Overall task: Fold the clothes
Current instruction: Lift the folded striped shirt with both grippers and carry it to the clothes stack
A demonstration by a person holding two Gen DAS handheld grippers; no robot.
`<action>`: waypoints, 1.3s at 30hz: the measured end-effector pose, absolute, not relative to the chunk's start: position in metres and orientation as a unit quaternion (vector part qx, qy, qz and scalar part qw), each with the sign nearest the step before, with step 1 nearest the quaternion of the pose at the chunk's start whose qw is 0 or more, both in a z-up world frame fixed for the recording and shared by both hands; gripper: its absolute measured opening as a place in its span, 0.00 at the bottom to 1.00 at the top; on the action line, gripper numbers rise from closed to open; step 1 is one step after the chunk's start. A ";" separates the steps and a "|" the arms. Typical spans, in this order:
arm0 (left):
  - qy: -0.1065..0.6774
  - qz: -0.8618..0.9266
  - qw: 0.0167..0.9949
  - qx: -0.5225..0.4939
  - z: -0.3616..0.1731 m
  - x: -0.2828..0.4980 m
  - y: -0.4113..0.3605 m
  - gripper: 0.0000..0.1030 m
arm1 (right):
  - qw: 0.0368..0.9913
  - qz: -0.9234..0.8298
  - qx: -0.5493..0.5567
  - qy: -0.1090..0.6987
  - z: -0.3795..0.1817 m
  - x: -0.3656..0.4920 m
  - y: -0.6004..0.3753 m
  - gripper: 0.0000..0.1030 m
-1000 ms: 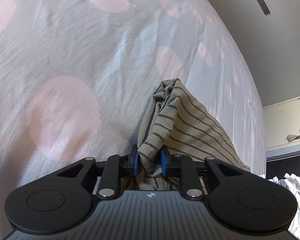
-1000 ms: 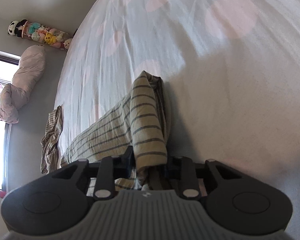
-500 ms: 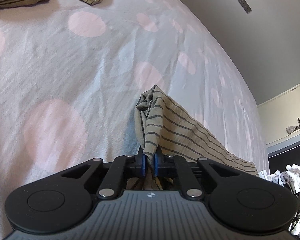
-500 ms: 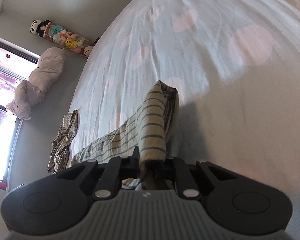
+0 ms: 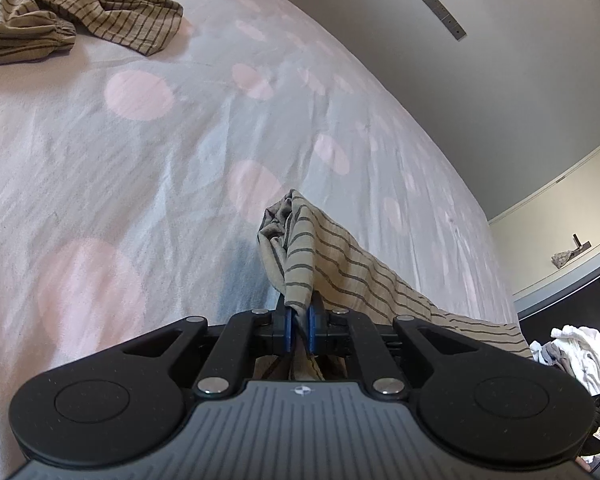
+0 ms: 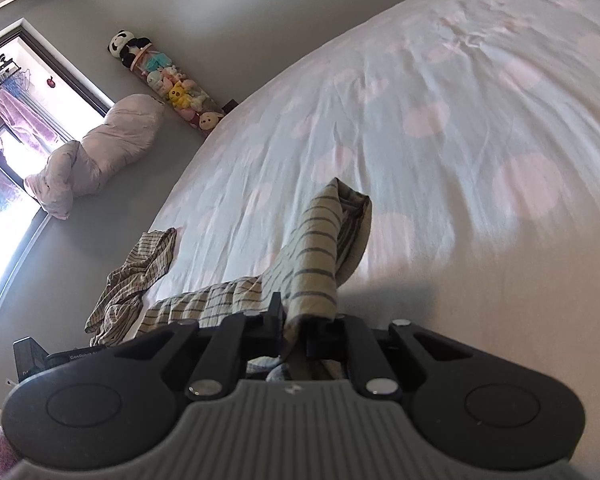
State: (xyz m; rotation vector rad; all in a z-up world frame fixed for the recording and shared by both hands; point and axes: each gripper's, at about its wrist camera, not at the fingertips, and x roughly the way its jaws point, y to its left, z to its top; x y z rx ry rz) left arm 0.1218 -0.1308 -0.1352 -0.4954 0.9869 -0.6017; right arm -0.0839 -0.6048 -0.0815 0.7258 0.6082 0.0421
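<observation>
While both grippers were raised over the bed [image 5: 100,184], each had its jaws closed tight on a bunched corner of the same striped cloth [image 5: 340,256], so the fabric hung between them and trailed down onto the spotted sheet. The left gripper [image 5: 298,330] pinched its fold between blue pads, with hardly a gap left; the right gripper [image 6: 296,326] did the same, the cloth spilling up and over its fingers. Holding two corners apart like that looked to me like a way to spread the piece flat or bring one edge over another, though I could not tell which stage of a fold it was. A second striped garment [image 5: 80,12] lay crumpled farther off on the bed, near the edge on the window side, well apart from the held one. White laundry [image 5: 576,352] sat heaped off the bed to the left gripper's right. A tube of plush toys [image 6: 168,80] leaned against the far wall beside a pale bundle [image 6: 100,148] of bedding.

As for writing, small white lettering showed on a dark device [image 6: 60,356] low at the left of the right view, too small and cut off to read; a small round mark sat on each gripper body, without words
</observation>
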 end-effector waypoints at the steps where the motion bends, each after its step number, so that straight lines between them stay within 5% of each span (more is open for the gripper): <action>1: 0.456 -0.286 0.810 -0.233 -0.131 0.122 -0.131 0.05 | 0.891 0.018 0.351 0.287 -0.077 -0.088 -0.604 0.10; 18: 0.381 -0.430 0.795 -0.195 -0.005 0.112 -0.196 0.05 | 0.920 -0.047 0.343 0.184 0.031 -0.195 -0.602 0.10; 39: 0.312 -0.659 0.683 -0.040 0.155 0.033 -0.498 0.05 | 0.903 -0.301 0.306 0.011 0.172 -0.391 -0.666 0.10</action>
